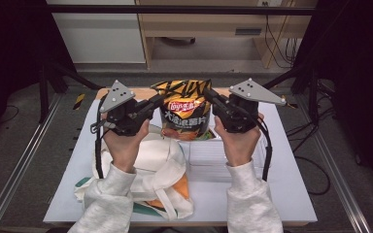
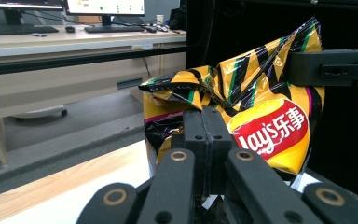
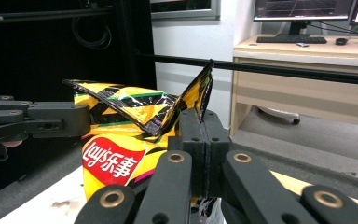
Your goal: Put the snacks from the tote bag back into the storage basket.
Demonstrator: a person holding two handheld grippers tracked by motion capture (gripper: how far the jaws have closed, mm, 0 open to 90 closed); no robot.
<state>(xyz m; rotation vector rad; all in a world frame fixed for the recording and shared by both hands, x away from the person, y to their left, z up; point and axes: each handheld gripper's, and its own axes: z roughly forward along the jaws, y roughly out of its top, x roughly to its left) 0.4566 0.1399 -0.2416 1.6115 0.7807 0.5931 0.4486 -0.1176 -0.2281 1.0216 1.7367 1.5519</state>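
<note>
Left gripper (image 1: 156, 103): jaws closed on chip bag (image 1: 184, 114) top corner; pinch point hidden.
Right gripper (image 1: 211, 95): clamped on opposite corner.
Label: "Lay's" logo; lower print blurred.

Chip bag (image 1: 184, 109) btwn L gripper (image 1: 156, 103) & R gripper (image 1: 210, 94); tote bag (image 1: 158, 165) before it, on table (image 1: 291, 194).

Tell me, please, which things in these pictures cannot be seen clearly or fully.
- Chip bag, high view: both top corners are covered by the left tongs and right tongs.
- Chip bag, both gripper views: the lower part is hidden behind each camera's own black jaws.
- Cloth bag, high view: partly under the person's left forearm; its print cannot be read.
- Clear box, high view: contents too faint, partly behind the right hand.
</note>
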